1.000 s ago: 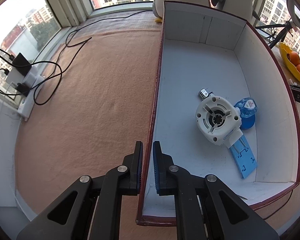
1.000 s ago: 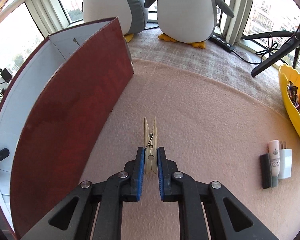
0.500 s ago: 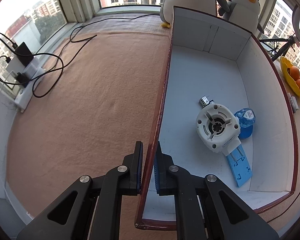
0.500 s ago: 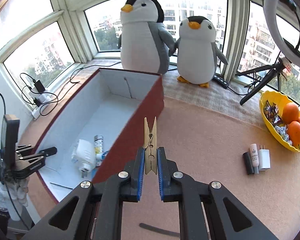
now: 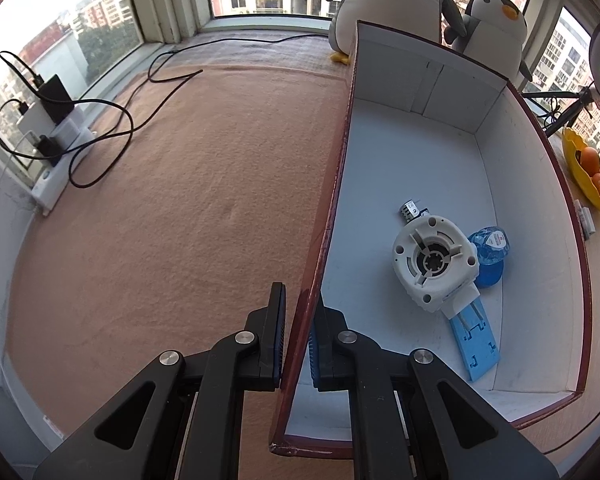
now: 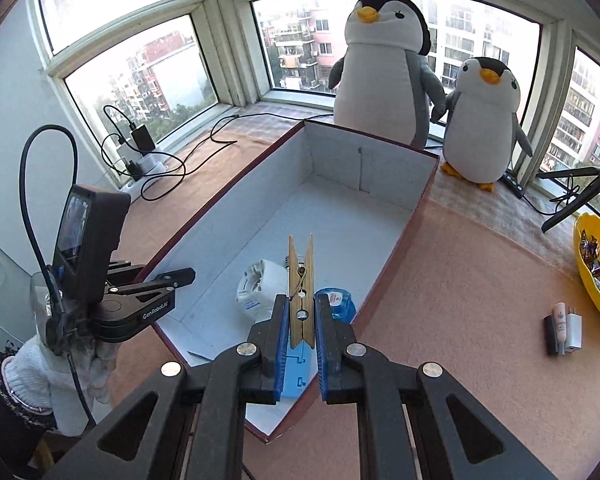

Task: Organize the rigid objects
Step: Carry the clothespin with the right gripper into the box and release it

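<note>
Left view: sits on my left claw (image 5: pixel 296 332), looking steeply down along the box (image 5: pixel 332 184) wall, close to its near corner.
Right view: sits on my right claw (image 6: pixel 301 330), higher and tilted less, facing the windows and two toy penguins (image 6: pixel 384 68) past the box (image 6: pixel 420 208).
Shared ground: both see the box floor, the white round part (image 5: pixel 436 264) (image 6: pixel 256 286), the blue bottle (image 5: pixel 490 250) (image 6: pixel 338 302) and the bench (image 5: pixel 180 200) (image 6: pixel 480 280).
Cross-sight: my right view catches my left claw (image 6: pixel 176 278) at the box's left wall.

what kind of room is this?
Likely a high-rise flat's bay-window ledge: apartment blocks outside the windows, plush penguins on the sill, a fruit bowl on the mat.
</note>
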